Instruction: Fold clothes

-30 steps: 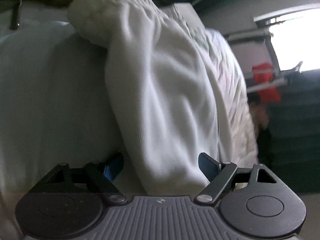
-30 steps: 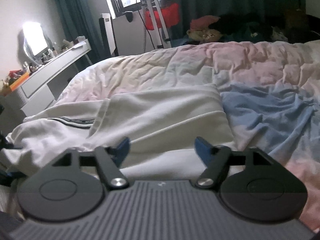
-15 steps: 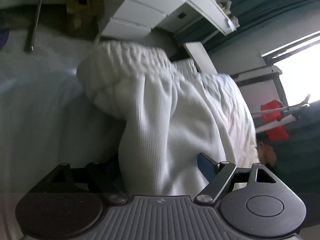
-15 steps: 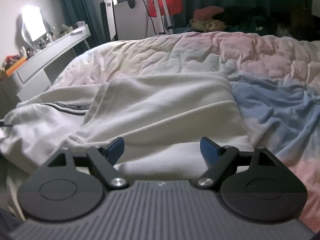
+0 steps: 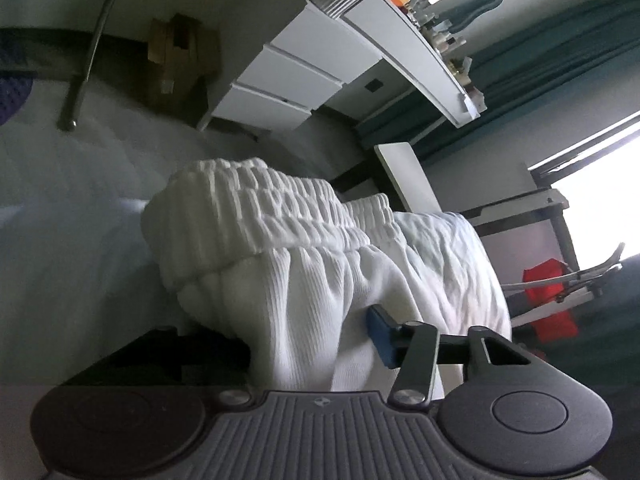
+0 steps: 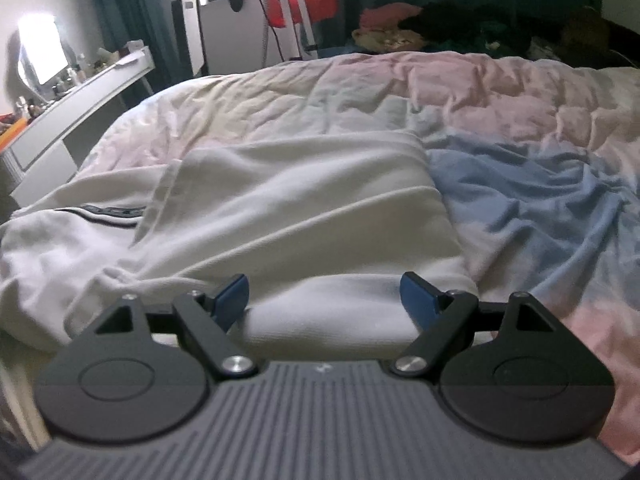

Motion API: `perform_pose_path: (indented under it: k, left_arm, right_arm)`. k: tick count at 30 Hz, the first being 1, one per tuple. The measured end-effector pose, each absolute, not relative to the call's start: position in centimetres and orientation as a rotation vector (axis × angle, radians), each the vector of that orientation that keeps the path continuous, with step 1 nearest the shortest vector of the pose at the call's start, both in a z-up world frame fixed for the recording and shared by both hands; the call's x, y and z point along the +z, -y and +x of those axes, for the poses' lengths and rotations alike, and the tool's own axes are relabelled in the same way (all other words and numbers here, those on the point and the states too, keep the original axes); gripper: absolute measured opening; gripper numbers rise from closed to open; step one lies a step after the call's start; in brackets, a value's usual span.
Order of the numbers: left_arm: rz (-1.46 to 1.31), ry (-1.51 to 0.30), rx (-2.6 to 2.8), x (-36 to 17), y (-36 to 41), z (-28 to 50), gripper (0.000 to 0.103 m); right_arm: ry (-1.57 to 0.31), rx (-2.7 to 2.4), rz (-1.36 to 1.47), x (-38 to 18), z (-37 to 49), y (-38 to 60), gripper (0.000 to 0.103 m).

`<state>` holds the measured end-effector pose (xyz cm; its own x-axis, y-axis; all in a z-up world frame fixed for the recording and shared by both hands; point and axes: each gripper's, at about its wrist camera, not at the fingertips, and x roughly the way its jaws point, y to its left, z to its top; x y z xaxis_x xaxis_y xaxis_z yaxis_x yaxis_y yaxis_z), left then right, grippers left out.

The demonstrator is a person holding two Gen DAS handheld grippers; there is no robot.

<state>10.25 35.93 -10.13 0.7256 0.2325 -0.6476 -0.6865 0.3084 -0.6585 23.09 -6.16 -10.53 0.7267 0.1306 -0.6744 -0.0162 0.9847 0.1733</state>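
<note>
Fingers of our left gripper [image 5: 316, 344] are clamped on the white trousers [image 5: 304, 280], the bunched cloth filling the gap just below the ribbed waistband [image 5: 260, 208]. Our right gripper [image 6: 324, 300] holds its blue fingers [image 6: 418, 300] wide apart, hovering over the folded legs of the same trousers, which lie flat on the quilt [image 6: 520, 184] ahead of them.

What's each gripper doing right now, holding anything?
Left gripper: jaws shut on the white ribbed garment, below its elastic waistband.
Right gripper: jaws open, holding nothing, above the folded white cloth.
</note>
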Motion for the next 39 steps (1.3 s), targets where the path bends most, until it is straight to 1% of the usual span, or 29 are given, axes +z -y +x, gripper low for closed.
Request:
perform_pose_path:
  k: [4,5,7,8,9,12,15,18,22,28,31,34,37,39]
  left_arm:
    - [-1.071,-0.469,0.686,-10.1,-35.7,10.5,0.049]
    - [-1.062,-0.465,0.699,-10.0,-35.6,10.6,0.047]
    - [-1.008,-0.461,0.713,-9.6,-35.0,11.0,0.041]
    - [-0.972,-0.46,0.713,-9.2,-34.7,11.2,0.035]
    - [-0.937,-0.46,0.714,-8.8,-34.5,11.5,0.026]
    - [-0.771,-0.495,0.729,-7.0,-33.1,12.5,0.015]
    - [-0.607,-0.475,0.737,-4.3,-30.3,13.2,0.013]
    - [-0.423,-0.398,0.719,-1.1,-26.3,13.8,0.013]
    - [-0.201,-0.209,0.64,3.2,-17.9,13.9,0.013]
    - [-0.019,-0.003,0.453,6.5,-3.8,14.1,0.012]
    - [0.043,0.053,0.333,5.5,3.7,13.9,0.012]
    - [0.133,0.055,0.214,2.3,10.9,14.1,0.012]
    - [0.233,-0.069,0.077,-3.2,17.4,15.2,0.012]
    - [0.283,-0.23,-0.002,-7.0,19.9,16.2,0.012]
  right_arm:
    - [-0.762,0.076,0.128,-12.3,23.5,6.0,0.087]
    - [-0.757,0.068,0.123,-12.8,23.6,5.9,0.091]
    - [-0.741,0.058,0.123,-13.1,23.6,5.8,0.093]
    - [-0.737,0.055,0.123,-13.1,23.6,5.7,0.094]
    - [-0.734,0.053,0.123,-13.2,23.5,5.7,0.094]
    - [-0.735,0.055,0.128,-13.0,23.5,5.7,0.093]
    - [-0.723,0.058,0.157,-12.4,23.3,6.1,0.093]
    - [-0.703,0.062,0.194,-11.7,23.1,6.6,0.092]
    - [-0.638,0.074,0.307,-10.2,23.1,7.9,0.092]
    - [-0.577,-0.005,0.407,-8.0,23.1,11.9,0.092]
    - [-0.579,-0.08,0.485,-7.7,23.1,14.9,0.092]
    - [-0.574,-0.124,0.574,-8.0,22.9,17.6,0.092]
    - [-0.565,-0.13,0.659,-8.6,22.6,19.5,0.092]
    - [-0.559,-0.134,0.716,-9.0,22.4,20.7,0.092]
